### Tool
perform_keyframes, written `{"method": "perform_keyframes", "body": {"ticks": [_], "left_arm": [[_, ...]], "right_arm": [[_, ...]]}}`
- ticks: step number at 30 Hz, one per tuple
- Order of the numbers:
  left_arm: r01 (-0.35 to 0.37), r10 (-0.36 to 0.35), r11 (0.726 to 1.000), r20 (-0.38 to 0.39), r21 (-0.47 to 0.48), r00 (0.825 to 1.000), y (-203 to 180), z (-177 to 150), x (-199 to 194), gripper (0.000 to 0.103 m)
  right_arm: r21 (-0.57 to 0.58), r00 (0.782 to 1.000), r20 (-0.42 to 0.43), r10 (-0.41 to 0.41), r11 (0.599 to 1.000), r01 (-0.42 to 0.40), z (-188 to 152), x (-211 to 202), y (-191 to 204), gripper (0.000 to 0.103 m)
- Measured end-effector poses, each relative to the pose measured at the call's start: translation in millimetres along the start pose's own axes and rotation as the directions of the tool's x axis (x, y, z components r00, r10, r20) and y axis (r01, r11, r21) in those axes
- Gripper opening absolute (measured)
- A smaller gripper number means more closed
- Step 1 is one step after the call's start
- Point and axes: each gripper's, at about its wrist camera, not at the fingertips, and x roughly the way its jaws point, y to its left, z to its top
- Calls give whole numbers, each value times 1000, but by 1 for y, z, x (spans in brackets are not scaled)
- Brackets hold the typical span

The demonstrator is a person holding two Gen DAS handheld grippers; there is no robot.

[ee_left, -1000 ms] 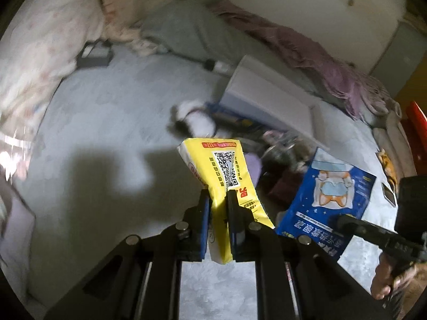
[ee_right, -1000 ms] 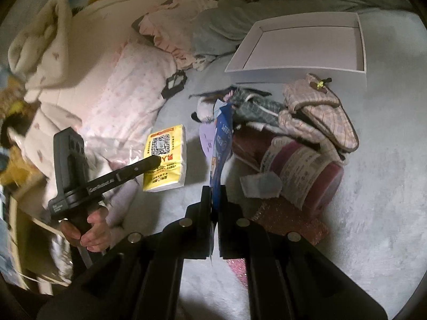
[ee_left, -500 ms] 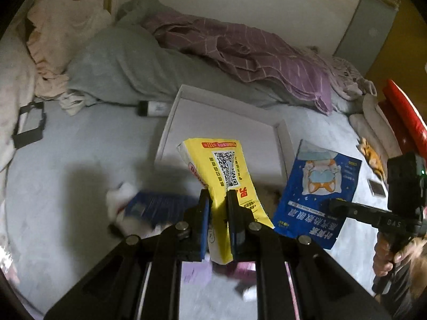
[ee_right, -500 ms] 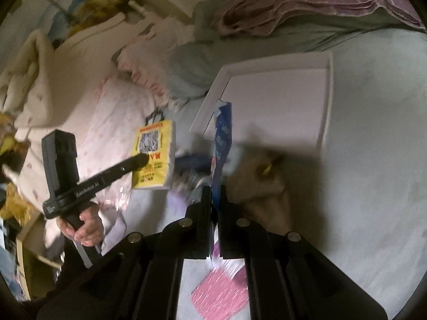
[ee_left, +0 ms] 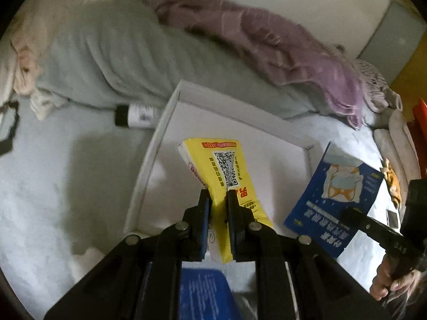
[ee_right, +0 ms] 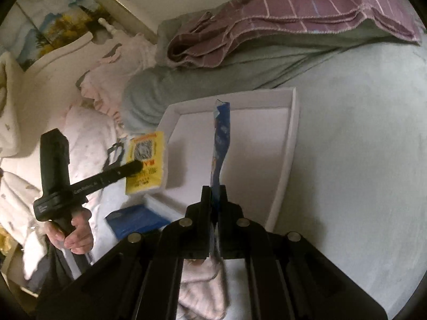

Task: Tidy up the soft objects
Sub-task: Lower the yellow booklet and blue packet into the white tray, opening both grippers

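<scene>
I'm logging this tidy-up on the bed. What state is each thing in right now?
Left tool: shut on the yellow soft pack, held in the air.
Right tool: shut on the flat blue pouch, held edge-up.
Shallow white tray: lying flat, nothing resting inside.
Purple striped blanket: folded loosely.

A home bedroom: a bed (ee_right: 360,160) with a rumpled grey quilt (ee_left: 106,53), purple blanket (ee_right: 307,13) and pillows (ee_right: 88,144).

my left gripper (ee_left: 216,200) holds the tissue pack (ee_left: 222,184) over the tray (ee_left: 157,144); my right gripper (ee_right: 215,194) holds the flat packet (ee_right: 220,144) just right of it; blankets (ee_left: 112,53) lie behind the tray
</scene>
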Motion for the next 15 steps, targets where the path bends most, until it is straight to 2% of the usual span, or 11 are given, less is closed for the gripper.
{"method": "perform_keyframes", "body": {"ticks": [3, 6, 8, 9, 11, 13, 15], "left_arm": [[-29, 30, 1000, -31, 1, 999, -1, 0, 23, 11], [-76, 77, 997, -36, 20, 996, -4, -6, 36, 15], [-71, 72, 997, -38, 27, 997, -5, -8, 35, 28], [-48, 50, 998, -41, 34, 998, -4, -9, 32, 34], [-32, 33, 999, -16, 42, 999, -2, -8, 21, 64], [-47, 45, 998, 36, 52, 998, 4, -8, 4, 68], [-55, 52, 997, 58, 62, 997, 11, -5, -8, 68]], "right_arm": [[-2, 1000, -13, -14, 1000, 14, 10, 18, -7, 5], [7, 999, -52, 10, 1000, -10, 16, 41, -7, 6], [-9, 998, -60, -12, 1000, 12, 17, 51, -5, 10], [-23, 996, -64, -57, 998, 56, 16, 55, -4, 12], [-52, 985, -65, -157, 987, 154, 15, 57, -2, 21], [-78, 975, -56, -214, 975, 209, 12, 52, 0, 25], [-104, 971, -41, -235, 968, 230, 13, 45, 3, 31]]}}
